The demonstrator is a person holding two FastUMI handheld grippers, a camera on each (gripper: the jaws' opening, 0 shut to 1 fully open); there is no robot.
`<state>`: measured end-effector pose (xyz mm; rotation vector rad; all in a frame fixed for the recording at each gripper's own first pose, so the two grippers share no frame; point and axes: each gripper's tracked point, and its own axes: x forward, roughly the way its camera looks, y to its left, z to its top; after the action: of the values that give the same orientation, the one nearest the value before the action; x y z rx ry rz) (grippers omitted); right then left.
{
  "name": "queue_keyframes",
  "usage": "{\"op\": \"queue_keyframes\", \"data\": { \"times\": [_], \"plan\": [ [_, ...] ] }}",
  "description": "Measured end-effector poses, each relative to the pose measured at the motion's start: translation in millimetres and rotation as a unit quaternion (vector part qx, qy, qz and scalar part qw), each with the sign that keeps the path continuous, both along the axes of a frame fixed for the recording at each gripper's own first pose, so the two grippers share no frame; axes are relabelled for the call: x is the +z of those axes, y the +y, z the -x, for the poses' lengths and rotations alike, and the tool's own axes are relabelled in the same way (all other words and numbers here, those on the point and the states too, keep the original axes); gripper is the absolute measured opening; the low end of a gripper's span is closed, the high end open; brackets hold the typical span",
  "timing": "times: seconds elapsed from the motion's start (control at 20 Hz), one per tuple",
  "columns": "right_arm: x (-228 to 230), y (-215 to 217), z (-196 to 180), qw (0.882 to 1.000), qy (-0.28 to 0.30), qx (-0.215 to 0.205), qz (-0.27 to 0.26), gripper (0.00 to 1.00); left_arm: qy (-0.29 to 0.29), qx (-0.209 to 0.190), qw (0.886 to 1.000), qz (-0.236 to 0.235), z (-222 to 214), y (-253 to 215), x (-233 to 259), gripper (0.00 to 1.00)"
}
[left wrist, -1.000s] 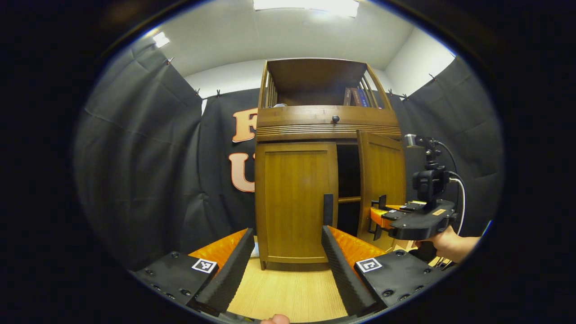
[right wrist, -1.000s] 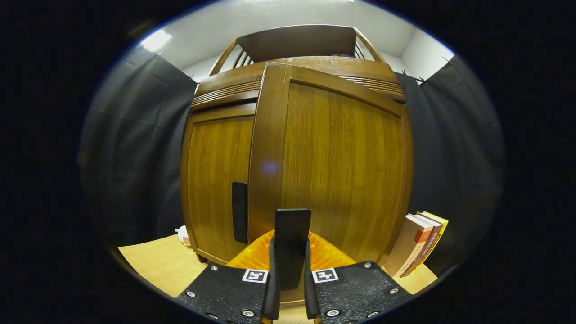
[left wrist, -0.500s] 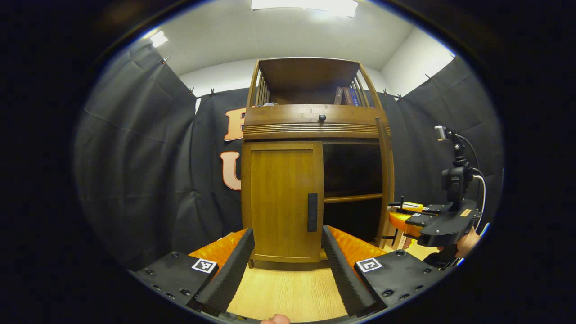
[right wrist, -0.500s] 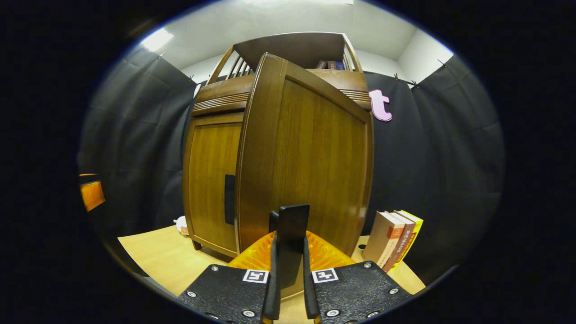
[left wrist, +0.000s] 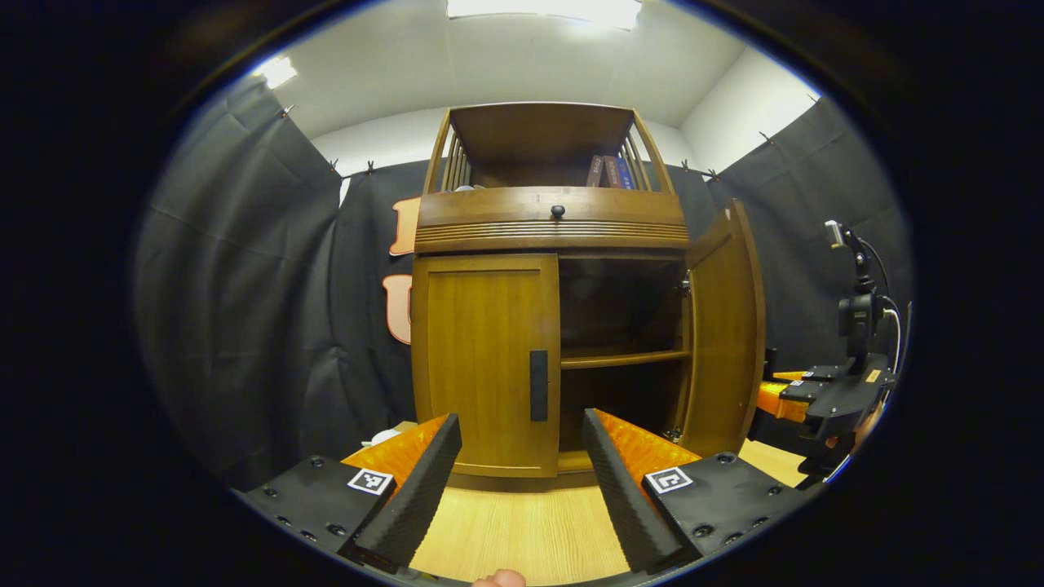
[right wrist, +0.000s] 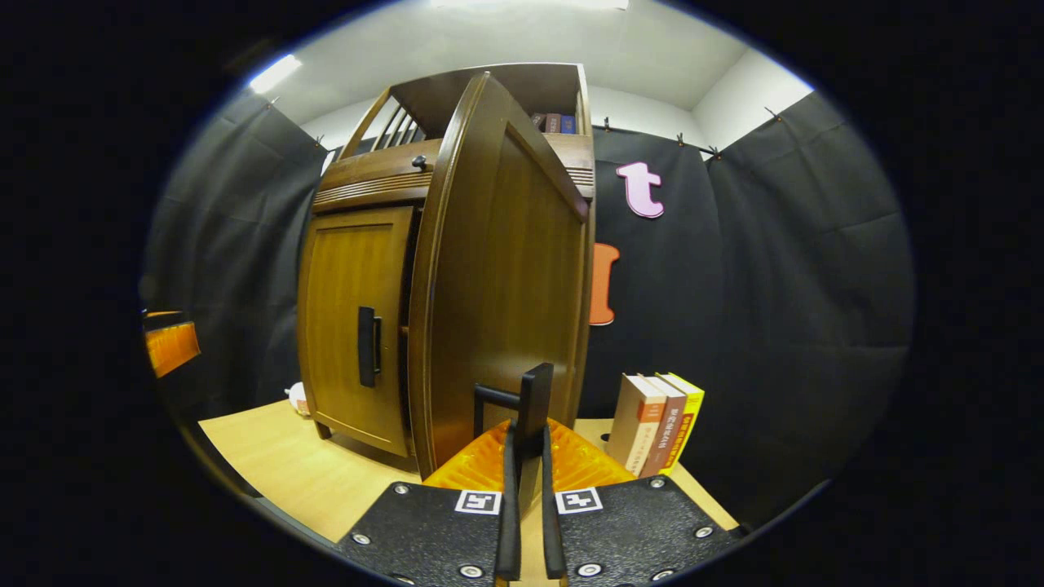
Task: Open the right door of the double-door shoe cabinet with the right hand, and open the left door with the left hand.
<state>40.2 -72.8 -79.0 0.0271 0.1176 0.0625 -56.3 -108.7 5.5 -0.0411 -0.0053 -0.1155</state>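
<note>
Right gripper [right wrist: 526,456] clamping the right door's handle [right wrist: 534,399], having swung the right door [left wrist: 722,326] from half open to wide; left gripper [left wrist: 522,456] gaping, empty, nearing the closed left door [left wrist: 485,359], its handle [left wrist: 538,385] next

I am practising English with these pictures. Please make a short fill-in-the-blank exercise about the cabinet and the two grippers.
1. The right door of the shoe cabinet stands ____.
2. The left door is ____.
3. The right gripper has its jaws closed on the right door's ____.
4. The left gripper has its jaws ____.

Missing words: open; closed; handle; open
</note>
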Motion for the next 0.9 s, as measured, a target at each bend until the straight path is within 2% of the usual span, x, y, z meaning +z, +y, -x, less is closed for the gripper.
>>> {"op": "queue_keyframes", "data": {
  "times": [0.1, 0.15, 0.2, 0.25, 0.9],
  "plan": [
    [-1.3, -20.8, 3.0, 1.000, 0.003, -0.014, -0.010, 0.07, 0.001, -0.002, 1.000, 0.002, -1.4, -4.9, 0.7, 0.94],
    [-2.5, -30.7, 3.7, 1.000, 0.005, -0.019, -0.014, 0.10, 0.000, -0.002, 1.000, 0.002, -2.1, -6.9, 0.3, 0.94],
    [-3.6, -40.1, 3.4, 1.000, 0.004, -0.025, -0.014, 0.03, 0.001, -0.003, 1.000, 0.001, -1.9, -9.8, -1.5, 0.94],
    [-3.4, -49.8, 3.8, 1.000, 0.003, -0.024, -0.015, 0.01, 0.001, -0.002, 1.000, -0.001, -2.6, -10.8, -1.6, 0.94],
    [-9.4, -98.7, -7.5, 0.995, -0.008, 0.070, -0.066, 0.00, 0.006, 0.009, 1.000, 0.001, -16.9, -7.5, -6.2, 0.94]
  ]
}}
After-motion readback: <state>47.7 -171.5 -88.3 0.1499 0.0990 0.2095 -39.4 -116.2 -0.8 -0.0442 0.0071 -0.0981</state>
